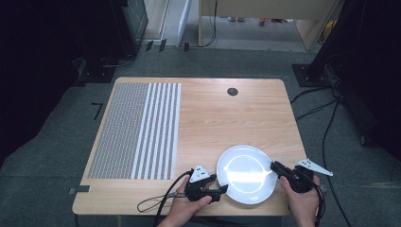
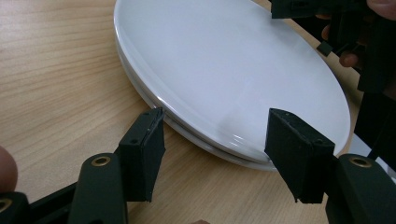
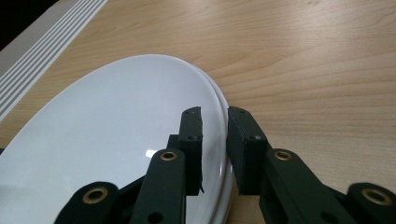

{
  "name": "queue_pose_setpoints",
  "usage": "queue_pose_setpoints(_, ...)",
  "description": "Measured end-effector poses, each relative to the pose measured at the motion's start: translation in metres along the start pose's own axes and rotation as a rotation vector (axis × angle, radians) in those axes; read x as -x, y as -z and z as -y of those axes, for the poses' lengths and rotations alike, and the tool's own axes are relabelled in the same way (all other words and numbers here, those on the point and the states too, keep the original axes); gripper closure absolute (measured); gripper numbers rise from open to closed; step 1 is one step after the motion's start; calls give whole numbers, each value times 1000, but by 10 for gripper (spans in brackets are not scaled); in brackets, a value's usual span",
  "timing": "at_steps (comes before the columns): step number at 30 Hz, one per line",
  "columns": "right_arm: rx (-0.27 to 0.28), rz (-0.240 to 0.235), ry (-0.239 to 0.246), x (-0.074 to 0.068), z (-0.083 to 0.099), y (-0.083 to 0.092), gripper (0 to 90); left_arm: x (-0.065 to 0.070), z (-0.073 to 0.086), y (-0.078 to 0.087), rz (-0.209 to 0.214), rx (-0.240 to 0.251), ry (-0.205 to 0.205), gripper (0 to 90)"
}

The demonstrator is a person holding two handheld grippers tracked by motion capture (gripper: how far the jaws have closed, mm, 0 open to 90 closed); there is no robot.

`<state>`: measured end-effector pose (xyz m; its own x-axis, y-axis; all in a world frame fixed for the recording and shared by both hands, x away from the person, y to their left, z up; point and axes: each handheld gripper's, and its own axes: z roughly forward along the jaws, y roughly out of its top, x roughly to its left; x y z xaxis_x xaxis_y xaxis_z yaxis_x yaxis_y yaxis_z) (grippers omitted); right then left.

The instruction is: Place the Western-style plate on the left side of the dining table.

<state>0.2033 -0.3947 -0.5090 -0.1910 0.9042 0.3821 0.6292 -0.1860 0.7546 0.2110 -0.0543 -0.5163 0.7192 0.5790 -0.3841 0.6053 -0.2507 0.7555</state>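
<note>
Two white plates (image 1: 246, 172) lie stacked near the table's front edge, right of centre. In the left gripper view both rims (image 2: 187, 126) show, one on the other. My left gripper (image 1: 221, 190) sits at the stack's near-left edge, open. Its jaws stand wide apart at the rim (image 2: 215, 130), without pinching it. My right gripper (image 1: 274, 166) is at the stack's right edge. It is shut on the rim (image 3: 215, 116), with one jaw over the top face and the other outside the edge. Whether it pinches one plate or both I cannot tell.
A grey and white striped mat (image 1: 135, 130) covers the left part of the wooden table (image 1: 227, 118). A black round grommet (image 1: 231, 91) sits near the far edge. The left gripper's cable (image 1: 151, 203) loops by the front edge. Cables and stands lie on the floor to the right.
</note>
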Motion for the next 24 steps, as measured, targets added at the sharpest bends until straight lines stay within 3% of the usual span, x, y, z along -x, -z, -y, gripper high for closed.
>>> queue_pose_setpoints(6, 0, -2, 0, -1, 0, 0, 770, 2, 0, 0, -17, -6, -26, 385)
queue_pose_setpoints(16, -9, -39, -27, -1, 1, -2, 770, -2, -2, 5, -31, 9, -12, 387)
queue_pose_setpoints(24, -8, -43, -35, 0, 2, -2, 769, -5, -4, 11, -37, 20, -13, 389)
